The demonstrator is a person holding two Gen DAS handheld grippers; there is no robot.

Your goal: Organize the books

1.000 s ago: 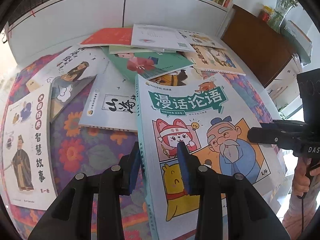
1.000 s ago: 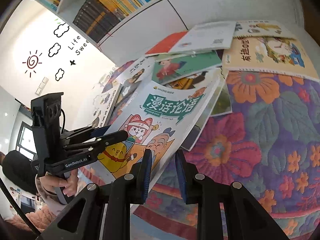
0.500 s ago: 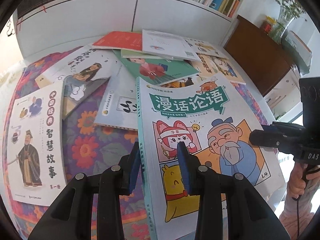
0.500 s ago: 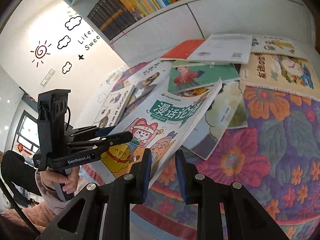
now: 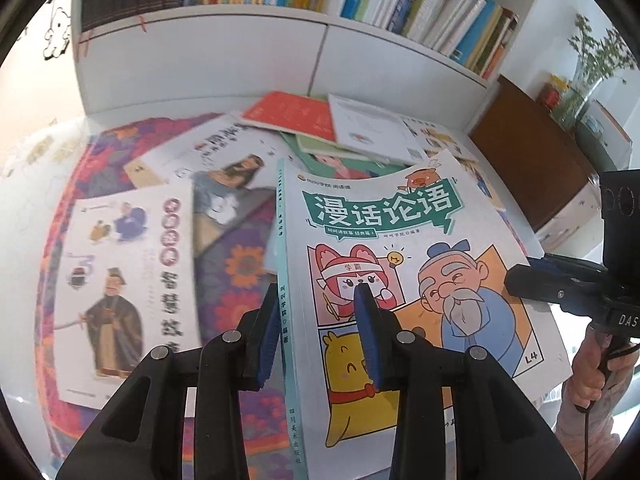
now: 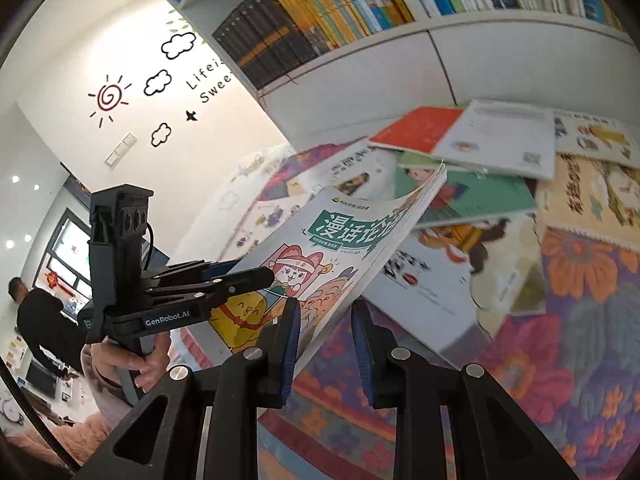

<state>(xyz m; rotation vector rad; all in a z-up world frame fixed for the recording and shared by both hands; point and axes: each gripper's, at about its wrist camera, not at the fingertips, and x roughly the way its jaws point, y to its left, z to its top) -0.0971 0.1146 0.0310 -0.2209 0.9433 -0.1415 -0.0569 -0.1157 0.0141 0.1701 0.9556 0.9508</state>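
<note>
Two grippers share one comic book (image 5: 400, 264), the one with a green title banner, a white-bearded old man and a pink fox on its cover; it is lifted clear of the flowered cloth (image 6: 560, 360) and tilted, its top edge toward 12 o'clock in the left wrist view. The left gripper (image 5: 316, 328) is clamped on the book's spine side at 6 o'clock, one blue pad on the cover and the other behind the spine. The right gripper (image 6: 325, 344) pinches the opposite long edge, pages between its pads (seen from the left wrist, it reaches the book's edge at 3 o'clock). Behind the book, toward 12 o'clock, other picture books (image 5: 160, 216) lie scattered and overlapping on the cloth, a red book (image 5: 292, 114) farthest back. Beyond them stands a white bookshelf (image 5: 280, 52) packed with upright volumes. A person's hand (image 6: 132, 360) grips the left gripper's handle.
</note>
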